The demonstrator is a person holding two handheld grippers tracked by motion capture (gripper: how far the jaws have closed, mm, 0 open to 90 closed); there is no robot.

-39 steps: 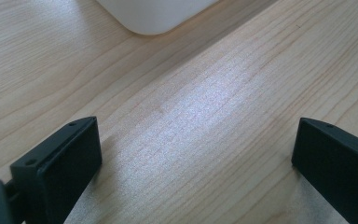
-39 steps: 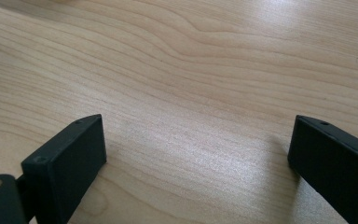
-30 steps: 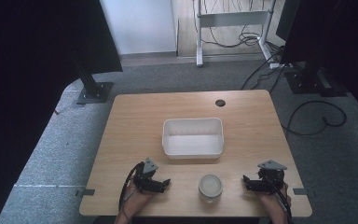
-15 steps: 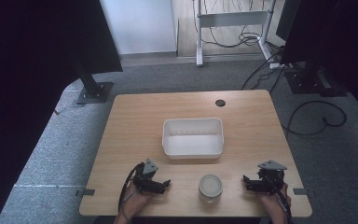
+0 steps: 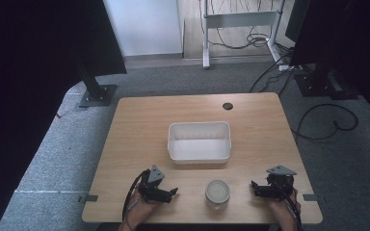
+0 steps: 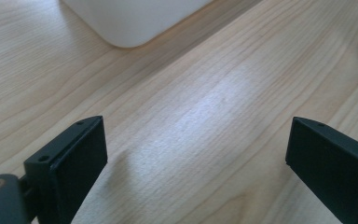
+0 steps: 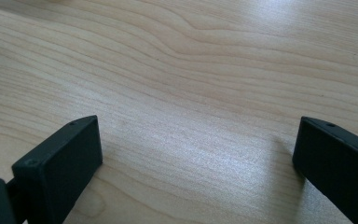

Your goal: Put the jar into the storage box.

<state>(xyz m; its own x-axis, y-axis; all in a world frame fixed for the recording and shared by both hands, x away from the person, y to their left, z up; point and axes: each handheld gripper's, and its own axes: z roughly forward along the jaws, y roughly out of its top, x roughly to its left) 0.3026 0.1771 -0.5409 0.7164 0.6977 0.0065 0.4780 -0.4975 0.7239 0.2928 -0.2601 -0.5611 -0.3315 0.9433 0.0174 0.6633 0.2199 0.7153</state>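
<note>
A white rectangular tub (image 5: pixel 200 142) sits in the middle of the wooden table (image 5: pixel 139 125), and nothing shows inside it. A round clear jar with a pale lid (image 5: pixel 217 192) stands near the front edge. My left gripper (image 5: pixel 172 192) rests on the table to the jar's left, open, its jaws pointing right toward the jar. My right gripper (image 5: pixel 254 186) rests to the jar's right, open, pointing left. In the left gripper view the jaws (image 6: pixel 196 154) stand wide over bare wood, with the tub's corner (image 6: pixel 135 18) ahead. The right gripper's jaws (image 7: pixel 198 158) are wide apart over bare wood.
A dark cable hole (image 5: pixel 227 106) lies near the table's far edge. Grey carpet surrounds the table, with black monitor stands (image 5: pixel 96 94) at the back left and back right (image 5: pixel 320 82), and loose cables (image 5: pixel 327 120) on the floor at right.
</note>
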